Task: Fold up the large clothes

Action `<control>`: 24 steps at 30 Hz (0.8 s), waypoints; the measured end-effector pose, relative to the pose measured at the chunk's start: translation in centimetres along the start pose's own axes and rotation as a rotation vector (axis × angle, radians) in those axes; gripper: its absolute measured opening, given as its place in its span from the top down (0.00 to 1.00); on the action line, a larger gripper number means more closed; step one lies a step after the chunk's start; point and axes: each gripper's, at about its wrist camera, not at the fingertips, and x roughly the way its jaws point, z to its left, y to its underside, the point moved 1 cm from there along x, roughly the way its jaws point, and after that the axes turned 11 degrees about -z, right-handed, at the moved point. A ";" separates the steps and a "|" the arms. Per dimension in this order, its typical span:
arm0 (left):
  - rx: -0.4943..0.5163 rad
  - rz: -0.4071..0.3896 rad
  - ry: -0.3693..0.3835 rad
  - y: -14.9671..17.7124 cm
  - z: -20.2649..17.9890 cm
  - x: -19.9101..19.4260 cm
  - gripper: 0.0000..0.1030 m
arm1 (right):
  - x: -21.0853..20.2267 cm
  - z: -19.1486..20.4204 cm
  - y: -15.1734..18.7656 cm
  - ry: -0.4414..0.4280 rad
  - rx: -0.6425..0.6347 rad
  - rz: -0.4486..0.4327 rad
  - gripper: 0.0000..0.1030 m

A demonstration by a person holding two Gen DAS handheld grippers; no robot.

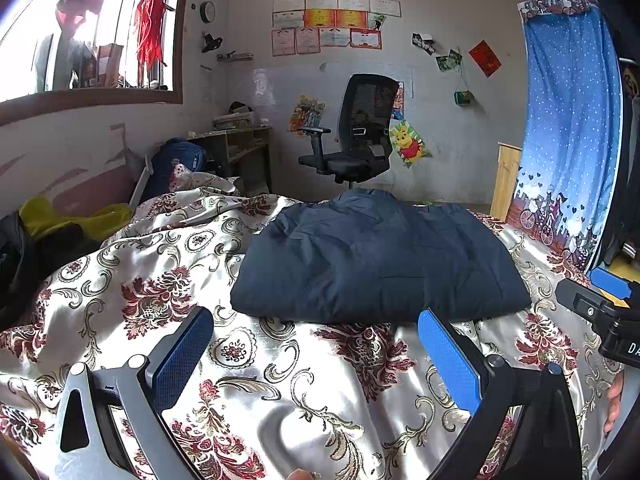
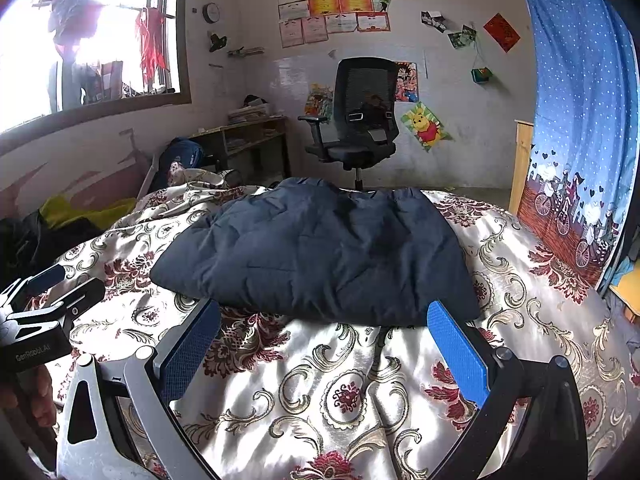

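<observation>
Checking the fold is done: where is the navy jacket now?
In both views the navy jacket lies folded on the floral bedspread, just beyond the open left gripper and right gripper, before the office chair.

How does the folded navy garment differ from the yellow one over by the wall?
The navy garment lies folded in a compact, roughly rectangular bundle in the middle of the bed; the yellow garment lies crumpled and unfolded at the bed's far left edge. The navy one is quilted and puffy; the yellow one's fabric is too far off to judge. Neither is touched by the left gripper or right gripper; both are open.
</observation>
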 end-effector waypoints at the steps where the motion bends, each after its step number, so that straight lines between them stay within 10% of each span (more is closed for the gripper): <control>1: 0.000 0.000 0.001 0.0 0.0 0.0 0.00 | 0.0 0.1 0.0 0.001 0.001 0.001 0.01; 24: -0.002 0.001 0.000 0.0 0.0 0.0 0.00 | 0.1 0.6 0.3 0.011 0.008 0.005 0.01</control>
